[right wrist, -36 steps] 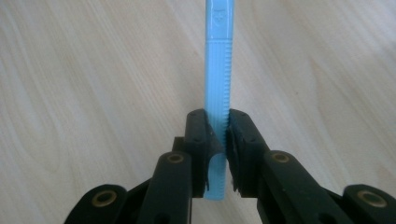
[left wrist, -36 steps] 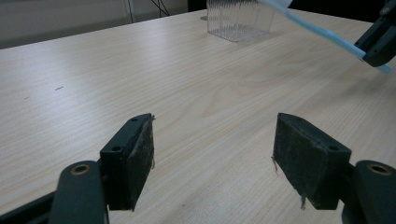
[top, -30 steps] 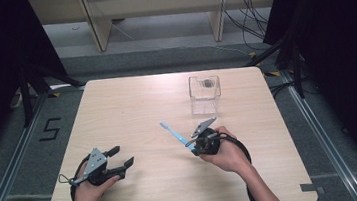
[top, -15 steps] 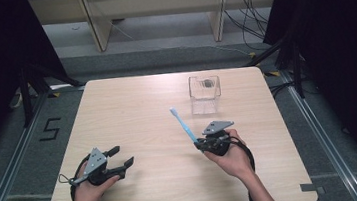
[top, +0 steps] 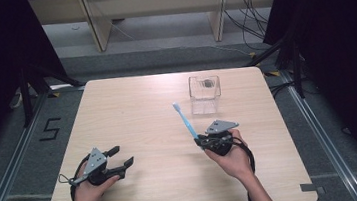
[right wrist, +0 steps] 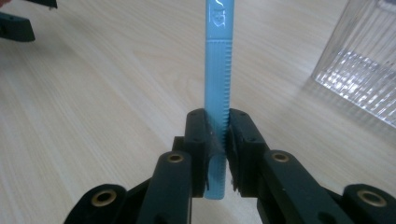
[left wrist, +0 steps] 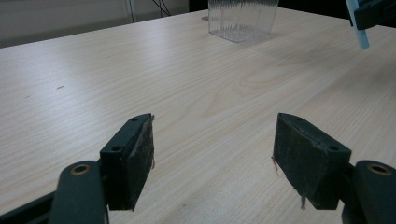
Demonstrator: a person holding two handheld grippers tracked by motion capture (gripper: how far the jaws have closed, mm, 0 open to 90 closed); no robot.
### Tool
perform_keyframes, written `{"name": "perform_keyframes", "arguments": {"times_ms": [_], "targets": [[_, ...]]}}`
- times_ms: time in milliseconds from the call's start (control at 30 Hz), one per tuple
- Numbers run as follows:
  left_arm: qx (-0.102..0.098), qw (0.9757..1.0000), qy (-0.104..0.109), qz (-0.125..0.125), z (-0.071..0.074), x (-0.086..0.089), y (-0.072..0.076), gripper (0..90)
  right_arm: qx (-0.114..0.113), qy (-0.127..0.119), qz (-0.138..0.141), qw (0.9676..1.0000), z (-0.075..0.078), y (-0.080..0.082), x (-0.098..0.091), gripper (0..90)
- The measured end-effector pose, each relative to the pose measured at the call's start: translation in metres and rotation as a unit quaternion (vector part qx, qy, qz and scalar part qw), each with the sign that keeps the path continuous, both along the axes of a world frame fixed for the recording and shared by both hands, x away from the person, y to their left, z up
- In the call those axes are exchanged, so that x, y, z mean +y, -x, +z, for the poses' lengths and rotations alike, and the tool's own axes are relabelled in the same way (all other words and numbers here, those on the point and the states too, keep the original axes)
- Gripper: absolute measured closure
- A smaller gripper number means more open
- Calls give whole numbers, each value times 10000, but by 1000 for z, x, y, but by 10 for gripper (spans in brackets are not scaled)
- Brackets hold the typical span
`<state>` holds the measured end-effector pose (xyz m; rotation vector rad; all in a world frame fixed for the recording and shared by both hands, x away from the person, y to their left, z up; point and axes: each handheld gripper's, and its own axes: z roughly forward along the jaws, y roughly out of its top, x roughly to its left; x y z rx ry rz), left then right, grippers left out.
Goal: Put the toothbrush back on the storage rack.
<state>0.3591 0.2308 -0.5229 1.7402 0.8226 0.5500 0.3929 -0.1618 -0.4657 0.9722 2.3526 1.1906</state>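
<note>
A clear ribbed plastic square container (top: 205, 93) stands at the far side of the pale wooden table (top: 132, 110); a small dark object (top: 207, 83) shows at its back wall from above, too small to identify. The right gripper (top: 202, 141) clamps a light blue plastic toothbrush (top: 184, 120) by its handle, head raised toward the container. The right gripper view reveals the handle's ridged edge (right wrist: 218, 70). The left gripper (top: 122, 157) rests with jaws wide, nothing between them.

A pale wooden table (top: 137, 110) bears a clear ribbed container (top: 205, 93).
</note>
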Motion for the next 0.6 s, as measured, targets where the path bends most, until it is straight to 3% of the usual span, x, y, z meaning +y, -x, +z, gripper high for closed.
{"name": "perform_keyframes", "arguments": {"times_ms": [100, 233, 333, 367, 467, 600], "targets": [[3, 10000, 27, 7, 0, 0, 0, 286, -117, -205, -156, 9996, 1, 1, -2, 792], [2, 10000, 33, 6, 0, 0, 0, 286, -184, -285, -253, 9991, 2, 1, -5, 792], [-1, 10000, 41, 8, 0, 0, 0, 286, -316, -414, -412, 9978, 4, 2, -8, 792], [20, 10000, 9, 28, 0, 1, 1, 286, -458, -404, -368, 9975, 4, 1, -9, 792], [29, 10000, -6, 31, 1, 1, 1, 286, -517, -551, -521, 9958, 6, 1, -11, 792], [28, 10000, -1, 36, 1, 1, 1, 286, -774, -653, -689, 9925, 10, 0, -16, 792]]}}
